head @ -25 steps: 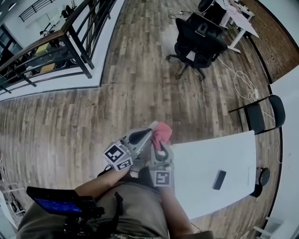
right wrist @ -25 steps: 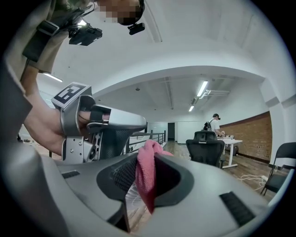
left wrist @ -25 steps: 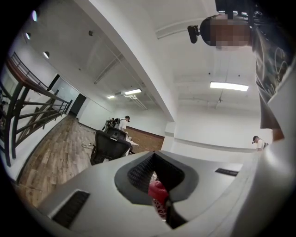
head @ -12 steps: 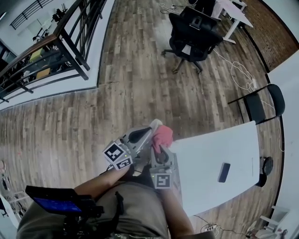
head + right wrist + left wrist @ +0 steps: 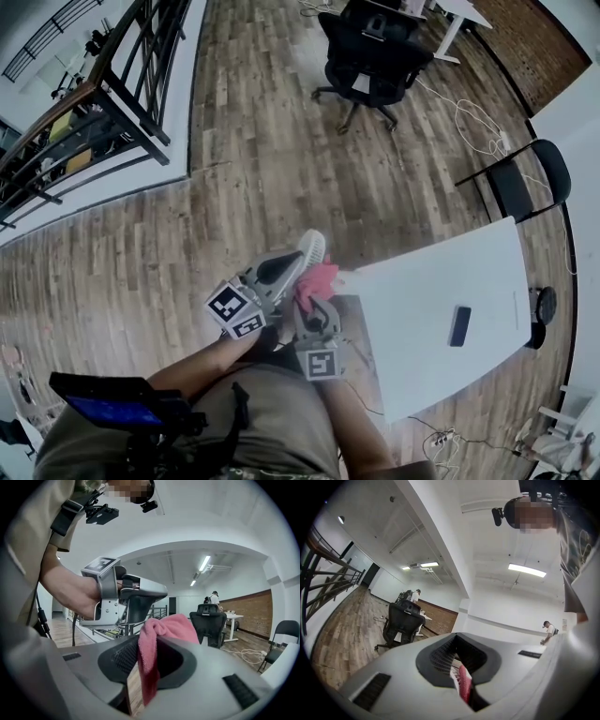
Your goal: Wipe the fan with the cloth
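Your left gripper (image 5: 298,264) clamped shut on white fan (image 5: 313,249). Your right gripper (image 5: 315,306) pinches pink cloth (image 5: 322,277), just beside fan. White table (image 5: 422,281) corner near; open wood floor (image 5: 262,159) ahead.

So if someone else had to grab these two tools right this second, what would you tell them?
Left gripper: shut on the small white fan, held out in front of the body.
Right gripper: shut on the pink cloth, which bunches up above its jaws.
Where: the cloth sits right beside the fan, over the wooden floor near the white table. Whether they touch is unclear.
Done: both things are in hand.
To do: press the cloth onto the fan and wipe it over.
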`<action>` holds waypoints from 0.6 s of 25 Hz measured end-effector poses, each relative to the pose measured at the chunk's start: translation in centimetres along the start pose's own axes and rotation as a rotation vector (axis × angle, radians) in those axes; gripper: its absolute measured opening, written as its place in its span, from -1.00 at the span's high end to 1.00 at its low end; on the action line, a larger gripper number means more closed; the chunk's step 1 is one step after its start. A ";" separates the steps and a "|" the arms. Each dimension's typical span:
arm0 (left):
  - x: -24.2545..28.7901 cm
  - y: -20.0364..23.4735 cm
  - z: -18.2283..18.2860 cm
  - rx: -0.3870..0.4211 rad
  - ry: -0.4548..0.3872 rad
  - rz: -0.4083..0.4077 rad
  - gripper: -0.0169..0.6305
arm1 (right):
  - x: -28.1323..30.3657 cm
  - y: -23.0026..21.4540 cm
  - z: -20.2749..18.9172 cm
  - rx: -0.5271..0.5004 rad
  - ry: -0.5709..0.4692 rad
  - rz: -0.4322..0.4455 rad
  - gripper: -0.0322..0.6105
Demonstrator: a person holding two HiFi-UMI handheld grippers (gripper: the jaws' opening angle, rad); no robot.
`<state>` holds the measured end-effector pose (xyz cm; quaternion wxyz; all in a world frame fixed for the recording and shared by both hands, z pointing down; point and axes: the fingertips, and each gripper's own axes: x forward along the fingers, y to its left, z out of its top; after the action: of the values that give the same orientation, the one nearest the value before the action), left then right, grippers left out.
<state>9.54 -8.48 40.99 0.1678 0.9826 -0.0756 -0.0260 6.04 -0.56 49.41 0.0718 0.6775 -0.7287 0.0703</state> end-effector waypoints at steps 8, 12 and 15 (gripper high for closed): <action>0.0 -0.7 -0.3 -0.003 0.007 -0.041 0.98 | -0.3 2.1 -1.0 -0.009 0.000 0.021 0.52; 0.0 -0.8 0.1 -0.001 -0.003 -0.051 0.98 | -1.8 0.6 1.5 0.058 -0.059 -0.055 0.52; -0.2 -0.8 0.5 0.006 -0.016 -0.048 0.98 | -3.4 -2.4 5.0 0.038 -0.140 -0.171 0.52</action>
<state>9.45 -7.83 40.25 0.1634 0.9844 -0.0534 -0.0378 8.66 1.58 43.85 0.0136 0.7416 -0.6700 0.0300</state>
